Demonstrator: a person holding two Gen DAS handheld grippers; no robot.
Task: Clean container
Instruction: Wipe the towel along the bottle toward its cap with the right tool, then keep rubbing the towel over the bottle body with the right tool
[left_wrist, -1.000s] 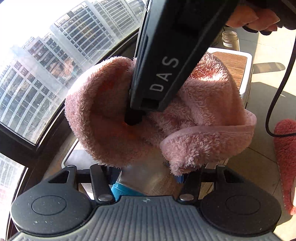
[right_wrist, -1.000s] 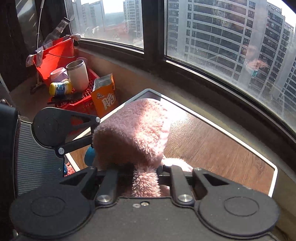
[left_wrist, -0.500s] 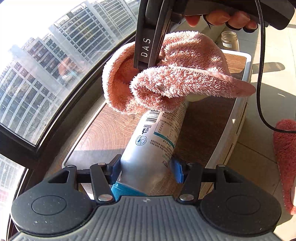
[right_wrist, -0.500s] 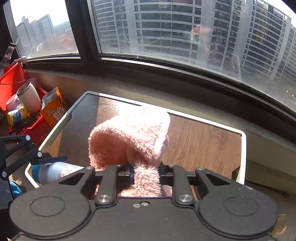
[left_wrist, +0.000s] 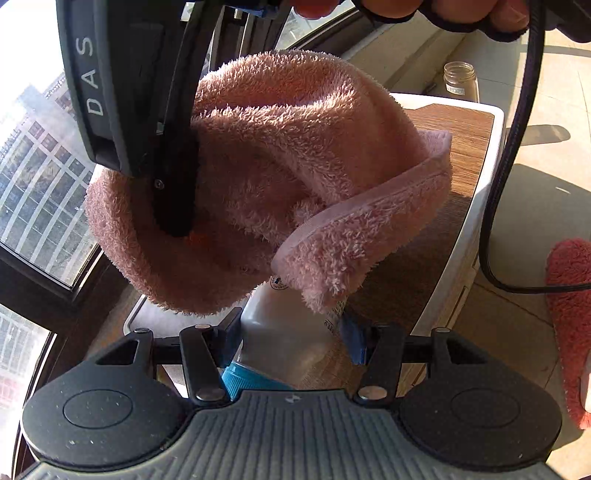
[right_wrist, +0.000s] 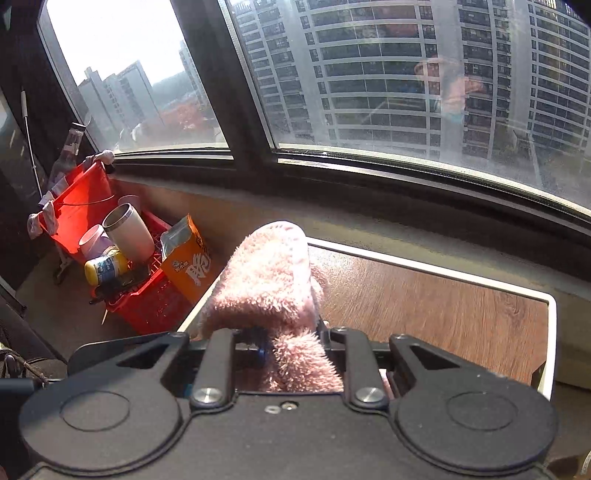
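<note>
High-rise flat, window bay: towers (right_wrist: 406, 74) beyond the jaws, crate (right_wrist: 147, 306) of household goods left of them.

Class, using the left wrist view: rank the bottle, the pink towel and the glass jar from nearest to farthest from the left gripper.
1. The bottle: clamped in the left gripper, bottom centre.
2. The pink towel: just beyond, draped over the bottle's far end, centre.
3. The glass jar: farthest, past the table's far edge, upper right.
</note>
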